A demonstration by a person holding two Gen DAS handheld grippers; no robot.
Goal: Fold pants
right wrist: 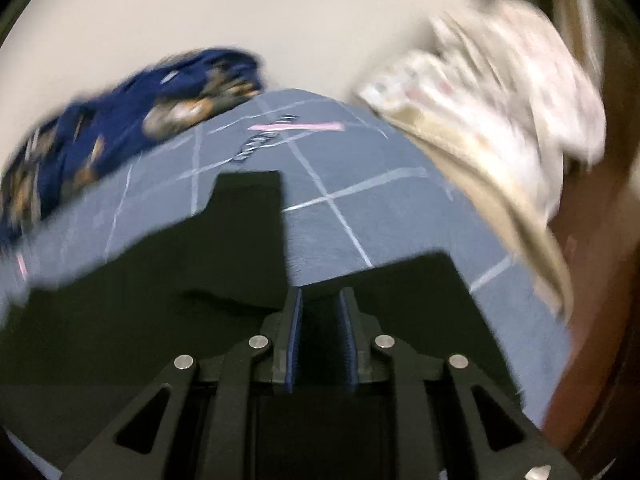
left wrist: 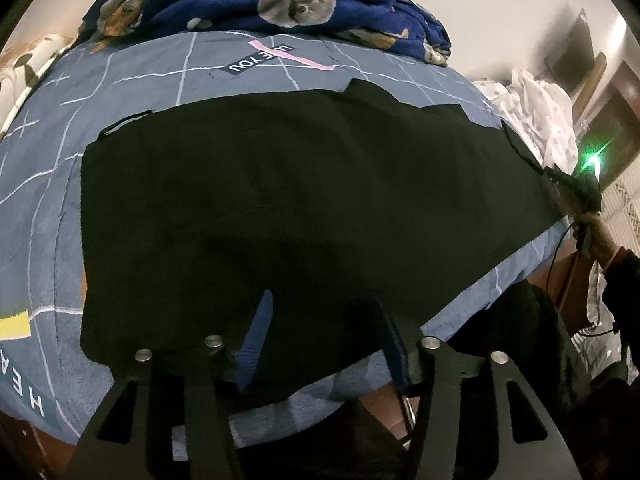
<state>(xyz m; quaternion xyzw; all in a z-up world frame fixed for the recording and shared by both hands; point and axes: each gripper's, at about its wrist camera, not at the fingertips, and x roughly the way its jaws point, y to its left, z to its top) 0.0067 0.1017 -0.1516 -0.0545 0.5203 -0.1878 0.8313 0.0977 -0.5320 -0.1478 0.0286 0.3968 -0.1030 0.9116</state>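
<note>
Basically black pants point(left wrist: 280, 200) lie flat on blue bedspread point(left wrist: 48, 184); left gripper point(left wrist: 320, 336) half-open, empty; right gripper point(right wrist: 320, 320) narrow, grip unclear.

Left gripper point(left wrist: 320, 332): matte black linkage arms with triangular cut-outs, four round silver pivot screws, and two fingers point(left wrist: 256, 336) faced with ribbed blue pads. Right gripper point(right wrist: 320, 320): the same black frame, silver screws and blue ribbed pads. In the left wrist view, the person's right hand point(left wrist: 600, 232) shows a dark sleeve point(left wrist: 624, 280), with a thin black cable point(left wrist: 560, 256) and a green light point(left wrist: 592, 160) beside it.
</note>
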